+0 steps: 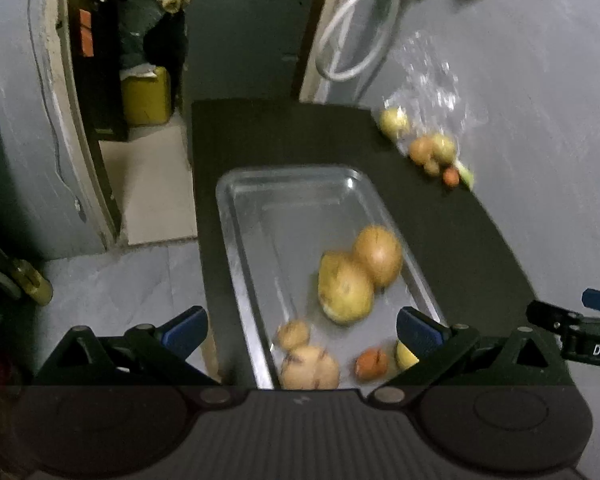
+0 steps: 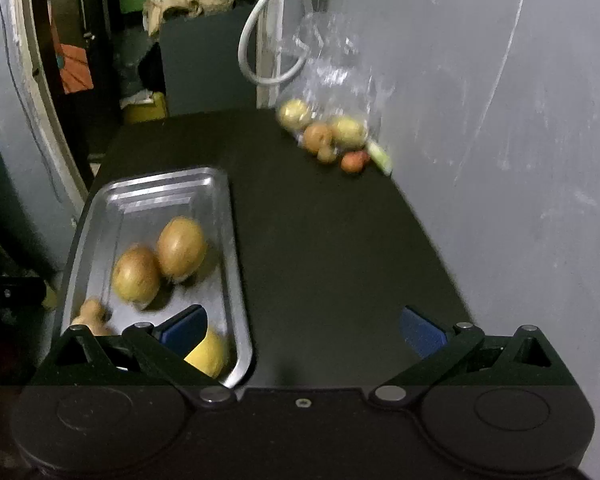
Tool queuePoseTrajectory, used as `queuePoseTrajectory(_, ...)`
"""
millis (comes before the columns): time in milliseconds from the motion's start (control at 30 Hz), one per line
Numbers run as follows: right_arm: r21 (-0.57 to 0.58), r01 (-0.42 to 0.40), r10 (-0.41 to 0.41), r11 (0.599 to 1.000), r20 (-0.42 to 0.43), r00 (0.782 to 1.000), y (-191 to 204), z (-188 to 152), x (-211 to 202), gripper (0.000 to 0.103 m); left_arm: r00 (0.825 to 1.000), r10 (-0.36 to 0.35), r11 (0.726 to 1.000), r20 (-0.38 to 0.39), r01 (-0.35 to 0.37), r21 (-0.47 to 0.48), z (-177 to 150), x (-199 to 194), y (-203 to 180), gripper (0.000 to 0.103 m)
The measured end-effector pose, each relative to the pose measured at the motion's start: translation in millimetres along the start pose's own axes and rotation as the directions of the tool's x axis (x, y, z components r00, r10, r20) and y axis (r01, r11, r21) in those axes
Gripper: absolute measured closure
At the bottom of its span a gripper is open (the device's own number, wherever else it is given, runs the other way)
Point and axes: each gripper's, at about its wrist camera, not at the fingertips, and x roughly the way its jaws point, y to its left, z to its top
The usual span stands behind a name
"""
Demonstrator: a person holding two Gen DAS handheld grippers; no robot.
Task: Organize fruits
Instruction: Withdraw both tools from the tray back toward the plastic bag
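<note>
Both tools gape wide and hold nothing. The left tool hangs over the near end of the metal tray, where several fruits lie between and just ahead of its fingers. The right tool hangs over the bare black table, with the tray at its left finger and a clear bag of fruit far ahead.

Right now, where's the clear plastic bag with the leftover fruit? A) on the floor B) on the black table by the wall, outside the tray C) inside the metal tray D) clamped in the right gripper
B: the clear plastic bag lies on the black table against the grey wall, well apart from the metal tray, and the right gripper is open and empty.
</note>
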Motion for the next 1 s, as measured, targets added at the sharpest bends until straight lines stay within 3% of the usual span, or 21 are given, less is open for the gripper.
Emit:
queuePoseTrajectory(267, -0.08, -0.015, 0.025, 0.997, 0.134, 0.991, -18, 47, 15, 0.001, 1.0, 0.006, 0.999, 0.007, -0.006, -0.038, 36, 17, -18, 0.0)
queuePoseTrajectory(600, -0.081, -0.037, 0.059, 0.996, 0.287, 0.956, -47, 113, 45, 0.001, 1.0, -0.011, 0.999, 0.005, 0.012, -0.05, 79, 65, -50, 0.0)
queuePoseTrajectory(867, -0.161, -0.009, 0.057, 0.987, 0.3, 0.952, -55, 116, 88, 0.001, 0.999, -0.04, 0.995, 0.013, 0.041, -0.087, 110, 108, -72, 0.0)
queuePoseTrajectory(1000, -0.159, -0.03, 0.071, 0.987, 0.259, 0.963, -58, 108, 116, 0.001, 0.998, -0.064, 0.989, -0.001, 0.064, -0.134, 121, 131, -83, 0.001)
